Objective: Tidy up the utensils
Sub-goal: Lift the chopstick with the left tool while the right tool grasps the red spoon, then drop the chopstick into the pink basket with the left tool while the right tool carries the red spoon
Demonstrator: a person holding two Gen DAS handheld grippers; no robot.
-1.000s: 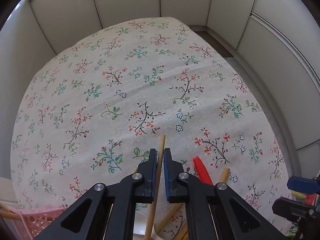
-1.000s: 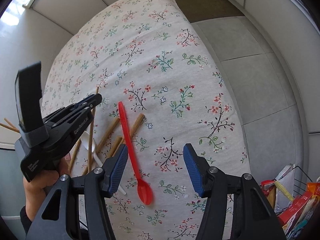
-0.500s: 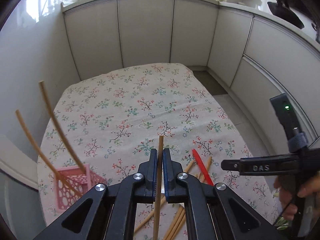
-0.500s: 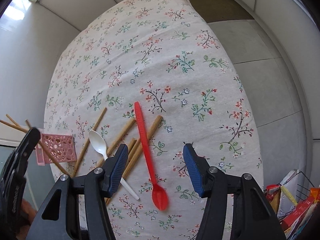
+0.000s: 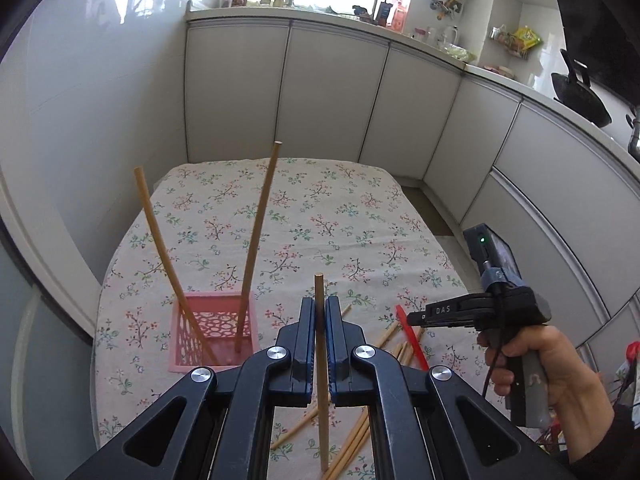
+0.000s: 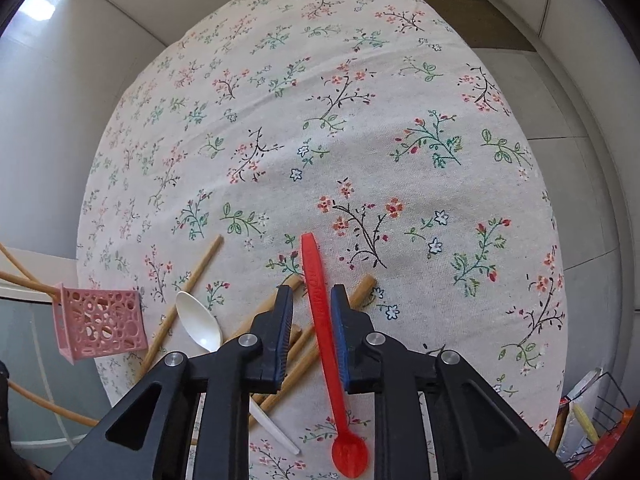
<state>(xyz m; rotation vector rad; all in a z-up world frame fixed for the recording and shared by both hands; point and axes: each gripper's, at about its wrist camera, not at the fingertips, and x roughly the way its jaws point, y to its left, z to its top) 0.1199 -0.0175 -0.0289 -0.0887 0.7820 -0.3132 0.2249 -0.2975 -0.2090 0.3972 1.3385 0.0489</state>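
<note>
My left gripper point(image 5: 319, 304) is shut on a wooden chopstick point(image 5: 319, 286), held upright above the floral tablecloth point(image 5: 320, 208). Just to its left is a pink basket point(image 5: 216, 320) with two chopsticks point(image 5: 256, 248) leaning in it. In the right wrist view my right gripper point(image 6: 310, 296) points down over a red spoon point(image 6: 314, 264). Its jaws are closing with the spoon's handle between them; the right pad touches it and a gap shows on the left. A white spoon point(image 6: 198, 320) and several loose chopsticks point(image 6: 188, 296) lie beside the red spoon.
Grey cabinets point(image 5: 332, 92) wrap around the table's far and right sides, with a tiled floor point(image 6: 560, 80) between. A wire rack with packets point(image 6: 600, 420) stands at the lower right. The pink basket point(image 6: 100, 324) sits near the table's left edge. A hand point(image 5: 560, 360) holds the right gripper.
My left gripper lifted the chopstick off the pile and swung it left next to the pink basket. My right gripper came down over the red spoon and its jaws narrowed around the handle.
</note>
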